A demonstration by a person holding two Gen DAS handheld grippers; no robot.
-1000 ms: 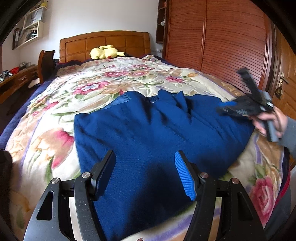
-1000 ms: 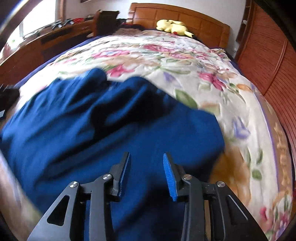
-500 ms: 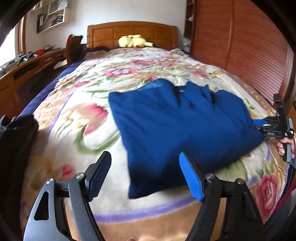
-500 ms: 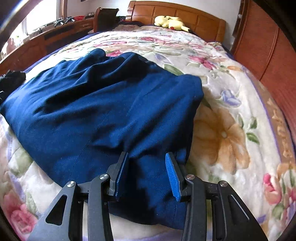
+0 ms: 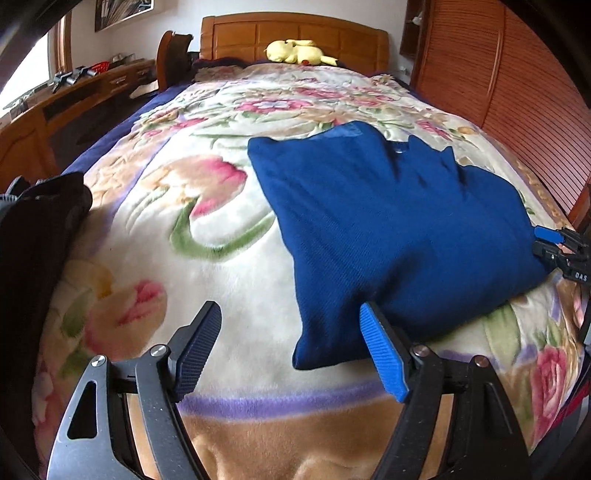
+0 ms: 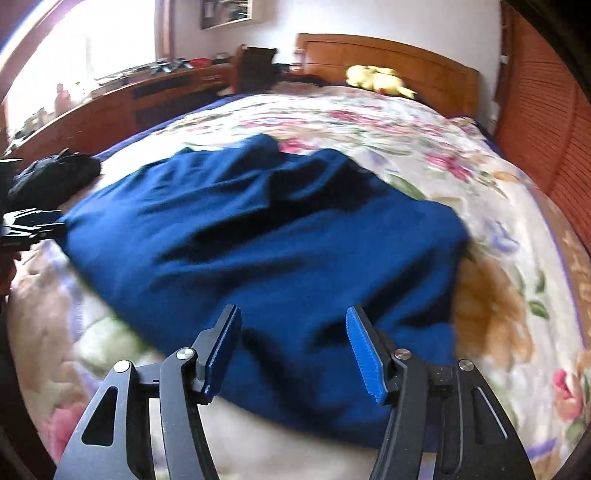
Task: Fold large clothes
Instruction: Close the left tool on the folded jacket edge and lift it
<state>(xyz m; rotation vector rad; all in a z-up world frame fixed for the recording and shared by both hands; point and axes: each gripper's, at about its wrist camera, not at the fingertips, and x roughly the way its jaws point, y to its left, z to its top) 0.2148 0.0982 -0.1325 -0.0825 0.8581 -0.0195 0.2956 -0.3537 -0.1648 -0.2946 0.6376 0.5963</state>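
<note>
- Left wrist view showed the blue garment point(image 5: 388, 221) lying folded on the floral blanket point(image 5: 192, 229) of the bed, toward the wardrobe side, its near corner just ahead of your left claw point(image 5: 291, 354).
- Its surface looked fairly flat there; the far edge carried a few raised points of cloth, and in the blurred right wrist view the middle showed dark creases point(image 6: 258, 221).
- Your left claw stood spread wide with nothing between the pads; only its blue pad point(image 5: 384, 358) overlapped the garment's near edge, and whether it touched you could not tell.
- Your right claw point(image 6: 293, 350) was opening over the garment's near edge; cloth lay under and between the pads, but they did not press on it.
- Judging by this, one fold was laid down and both claws were free of the cloth, so the step in hand was setting up the next fold.
- That next move called for each claw to pinch a corner or edge on its own side, then lift both together so the thick layers did not slide apart.
- Farther out sat a dark bundle point(image 5: 37, 229) at the bed's left edge, a yellow plush toy point(image 5: 299, 51) by the wooden headboard point(image 5: 295, 29), and the slatted wardrobe doors point(image 5: 517, 92).
</note>
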